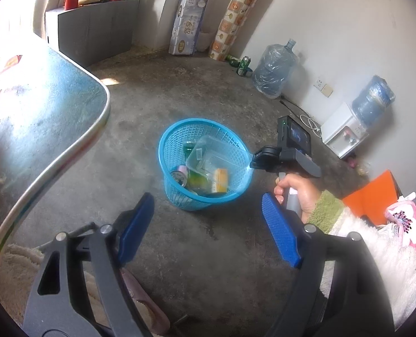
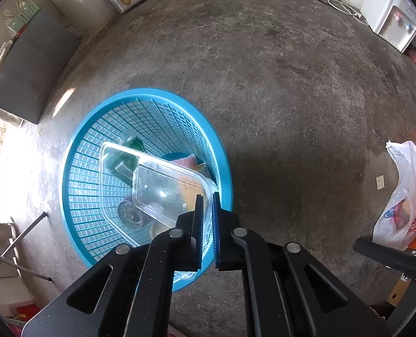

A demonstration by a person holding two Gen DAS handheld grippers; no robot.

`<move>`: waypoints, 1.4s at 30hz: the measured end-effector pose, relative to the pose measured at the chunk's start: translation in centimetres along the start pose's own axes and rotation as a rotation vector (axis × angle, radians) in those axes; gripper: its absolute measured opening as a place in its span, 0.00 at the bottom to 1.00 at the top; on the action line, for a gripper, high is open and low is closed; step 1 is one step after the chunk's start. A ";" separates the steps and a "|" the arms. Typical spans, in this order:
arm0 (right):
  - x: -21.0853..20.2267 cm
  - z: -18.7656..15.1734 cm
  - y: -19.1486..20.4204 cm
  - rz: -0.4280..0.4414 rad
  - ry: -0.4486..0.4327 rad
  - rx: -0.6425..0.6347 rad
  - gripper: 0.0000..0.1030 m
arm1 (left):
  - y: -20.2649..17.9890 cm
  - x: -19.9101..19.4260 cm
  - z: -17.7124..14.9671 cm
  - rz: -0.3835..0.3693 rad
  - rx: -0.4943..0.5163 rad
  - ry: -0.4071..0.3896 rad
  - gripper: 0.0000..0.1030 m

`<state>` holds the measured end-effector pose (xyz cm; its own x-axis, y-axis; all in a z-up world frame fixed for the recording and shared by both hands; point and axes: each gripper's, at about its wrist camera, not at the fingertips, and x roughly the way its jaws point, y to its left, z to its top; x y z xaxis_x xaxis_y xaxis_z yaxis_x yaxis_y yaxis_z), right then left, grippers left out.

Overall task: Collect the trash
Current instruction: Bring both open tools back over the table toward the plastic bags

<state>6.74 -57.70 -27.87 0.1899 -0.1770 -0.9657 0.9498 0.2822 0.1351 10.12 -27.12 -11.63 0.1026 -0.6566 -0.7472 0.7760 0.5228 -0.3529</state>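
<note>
A blue mesh basket (image 1: 177, 196) stands on the concrete floor. In it lie a clear plastic container (image 1: 208, 154), a green bottle (image 1: 189, 147), a can (image 1: 177, 175) and a yellow packet (image 1: 220, 181). My left gripper (image 1: 208, 199) hangs open and empty above the basket's near side. A hand (image 1: 297, 191) holds my right gripper (image 1: 252, 163) at the basket's right rim. In the right wrist view that gripper (image 2: 207, 196) is shut just over the container's (image 2: 163, 188) near corner, inside the basket (image 2: 76, 151). Nothing clearly sits between its pads.
A blue-topped table (image 1: 53, 106) fills the left. Water jugs (image 1: 275, 67), green cans (image 1: 243, 64), a tissue pack (image 1: 188, 22) and a white dispenser (image 1: 342, 134) line the walls. A white plastic bag (image 2: 404, 193) lies on the floor to the right, by an orange panel (image 1: 373, 196).
</note>
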 end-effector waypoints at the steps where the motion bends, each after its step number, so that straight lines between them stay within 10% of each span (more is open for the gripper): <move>1: -0.7 0.1 0.1 -0.006 -0.019 0.001 0.05 | 0.4 -0.1 0.0 -0.012 -0.014 -0.002 0.73; 11: -7.6 0.8 3.6 -0.371 -0.359 -0.174 0.04 | 3.3 0.5 -0.3 -0.119 -0.138 0.007 0.73; 19: -5.6 0.0 7.6 -0.463 -0.395 -0.270 0.04 | 4.2 0.2 -0.7 -0.170 -0.169 0.000 0.73; 31: -11.1 -2.1 6.3 -0.158 -0.338 -0.173 0.05 | 3.3 -1.1 -0.5 -0.158 -0.145 -0.035 0.73; 42: -20.2 -6.9 5.9 0.222 -0.201 -0.266 0.59 | 0.5 -10.1 -0.1 -0.051 -0.028 -0.168 0.82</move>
<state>6.78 -46.01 -9.11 0.4534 -0.2580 -0.8531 0.7875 0.5642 0.2479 9.41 -20.15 -4.31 0.1678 -0.7632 -0.6240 0.7655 0.4997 -0.4053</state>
